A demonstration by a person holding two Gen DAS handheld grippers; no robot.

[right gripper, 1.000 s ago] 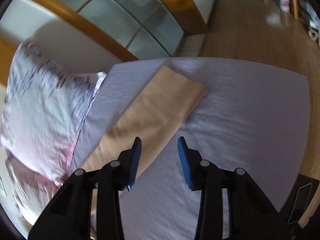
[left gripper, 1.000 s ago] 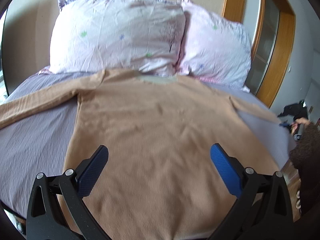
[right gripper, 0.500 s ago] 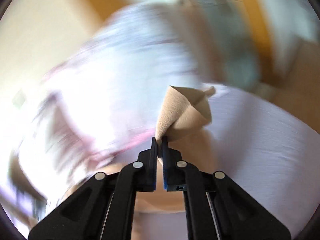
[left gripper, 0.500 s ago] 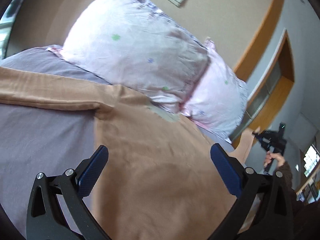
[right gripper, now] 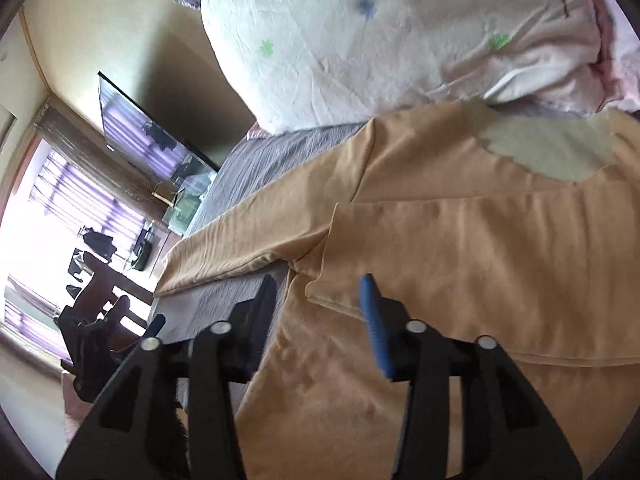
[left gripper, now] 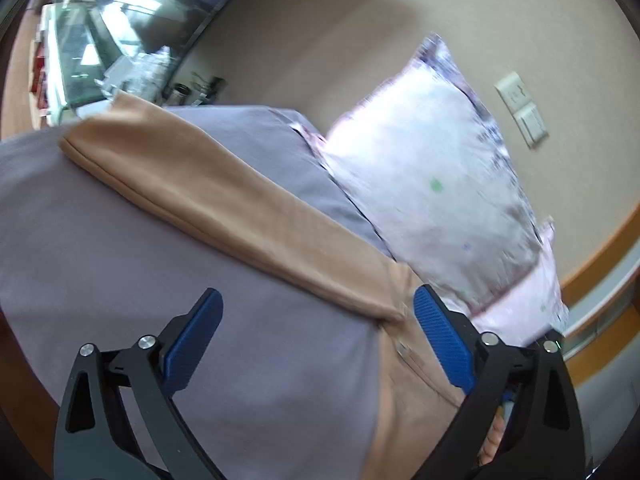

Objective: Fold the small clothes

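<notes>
- Here, a tan shirt [right gripper: 460,240] lies flat on a bed with a purple sheet [left gripper: 100,248].
- One sleeve [right gripper: 460,232] is folded over the chest of the shirt, just below the neck hole.
- The other sleeve [left gripper: 224,204] lies stretched out straight on the sheet, away from the body.
- The left claw [left gripper: 316,336] has its blue pads wide apart and holds nothing; it hangs over the sheet near the armpit.
- The right claw [right gripper: 320,304] is apart too, above the cuff of the folded sleeve, not gripping it.
- A pink pillow [right gripper: 400,40] sits by the shirt's collar.
</notes>
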